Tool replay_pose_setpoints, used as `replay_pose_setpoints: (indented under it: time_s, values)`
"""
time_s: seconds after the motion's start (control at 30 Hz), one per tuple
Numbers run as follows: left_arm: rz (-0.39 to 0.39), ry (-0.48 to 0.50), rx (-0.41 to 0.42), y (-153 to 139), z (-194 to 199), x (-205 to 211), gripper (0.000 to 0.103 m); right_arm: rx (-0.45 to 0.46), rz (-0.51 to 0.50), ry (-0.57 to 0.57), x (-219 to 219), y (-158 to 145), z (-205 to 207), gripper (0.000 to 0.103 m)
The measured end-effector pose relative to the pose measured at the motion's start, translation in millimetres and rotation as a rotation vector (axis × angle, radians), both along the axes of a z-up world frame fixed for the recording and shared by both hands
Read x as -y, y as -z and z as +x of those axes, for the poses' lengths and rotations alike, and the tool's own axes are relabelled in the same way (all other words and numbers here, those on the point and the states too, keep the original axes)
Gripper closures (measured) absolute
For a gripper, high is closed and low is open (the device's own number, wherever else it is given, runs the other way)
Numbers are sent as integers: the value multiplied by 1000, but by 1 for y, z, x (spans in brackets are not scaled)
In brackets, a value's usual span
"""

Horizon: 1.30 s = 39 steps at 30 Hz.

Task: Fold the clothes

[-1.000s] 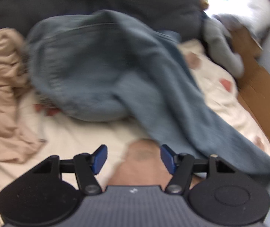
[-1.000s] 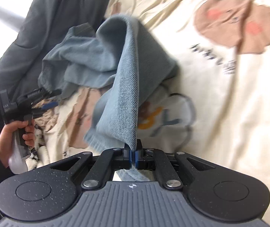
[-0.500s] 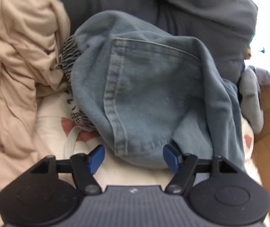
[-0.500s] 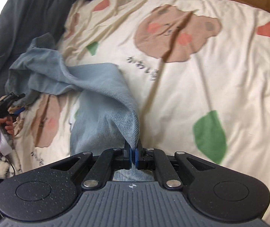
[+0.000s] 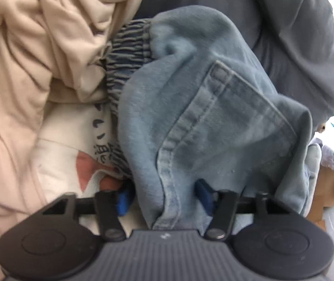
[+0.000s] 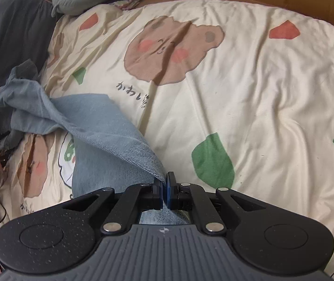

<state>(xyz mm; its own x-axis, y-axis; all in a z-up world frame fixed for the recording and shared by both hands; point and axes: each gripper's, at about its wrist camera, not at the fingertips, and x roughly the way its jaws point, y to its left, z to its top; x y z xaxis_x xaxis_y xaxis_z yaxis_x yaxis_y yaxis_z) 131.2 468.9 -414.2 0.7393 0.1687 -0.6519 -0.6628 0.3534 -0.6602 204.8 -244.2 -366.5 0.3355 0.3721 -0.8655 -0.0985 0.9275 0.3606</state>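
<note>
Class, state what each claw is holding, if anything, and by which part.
Right claw pinches the jeans at a leg edge. Left claw has just been closing around a bunched fold near the back pocket; whether it grips cannot be told.

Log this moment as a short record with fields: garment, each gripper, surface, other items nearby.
garment: blue jeans, bunched, back pocket facing up, elastic waistband showing; one leg stretched across the bed
left gripper: jaws have just been closing around a fold of the jeans near the pocket; whether the pads press yet is unclear
right gripper: shut on the jeans' leg edge
surface: cream bedsheet with bear and leaf prints
nearby: beige garment, crumpled, beside the waistband; dark grey blanket behind the jeans
</note>
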Motion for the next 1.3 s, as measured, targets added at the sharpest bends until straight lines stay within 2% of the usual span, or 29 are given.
replay_pose_setpoints:
  time_s: [0.07, 0.13, 0.2, 0.53, 0.73, 0.87, 1.03, 1.3]
  values:
    - [-10, -10, 8, -7, -3, 1, 78, 7, 3, 9, 4, -2, -2, 103]
    - [-27, -26, 25, -17, -7, 4, 84, 14, 7, 16, 8, -4, -4, 103]
    - [12, 3, 12, -33, -6, 11, 88, 22, 13, 32, 12, -6, -7, 103]
    - [133, 103, -22, -105, -14, 34, 90, 53, -3, 106, 54, -20, -30, 103]
    - [182, 122, -24, -149, -27, 53, 90, 56, -25, 116, 85, -34, -55, 103]
    - [208, 130, -2, -177, -59, 63, 91, 72, -37, 106, 94, -50, -69, 103]
    - [222, 156, 36, -198, -69, 59, 91, 90, -48, 111, 107, -67, -87, 103]
    - [220, 191, 102, -242, -99, 81, 91, 102, -64, 150, 140, -87, -124, 103]
